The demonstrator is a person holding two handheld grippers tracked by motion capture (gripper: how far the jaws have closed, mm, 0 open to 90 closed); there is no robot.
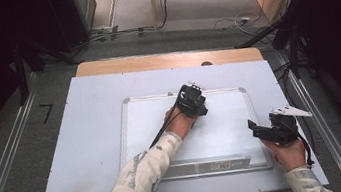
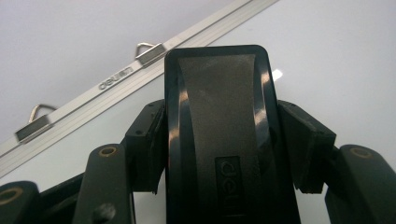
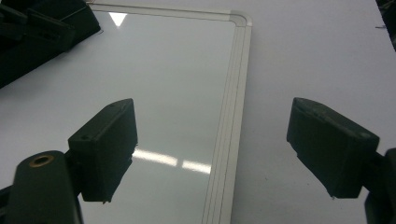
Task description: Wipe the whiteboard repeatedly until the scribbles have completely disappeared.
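A white whiteboard (image 1: 223, 124) with a silver frame lies flat in the middle of the table. My left gripper (image 1: 190, 100) is over its far part, shut on a black board eraser (image 2: 217, 140) with a grey felt face. In the left gripper view the jaws of the left gripper (image 2: 223, 112) clamp the eraser's two long sides above the board (image 2: 327, 56). My right gripper (image 1: 256, 129) stands open at the board's right edge. In the right gripper view the right gripper (image 3: 215, 116) has nothing between its fingers, and the board's frame (image 3: 233, 93) runs under the gap.
A pale sheet (image 1: 92, 127) covers the wooden table (image 1: 153, 60) under the board. The board's pen tray (image 1: 213, 163) runs along its near edge, and hanger clips (image 2: 149, 51) sit on its far frame. Cables (image 1: 228, 19) lie on the floor beyond.
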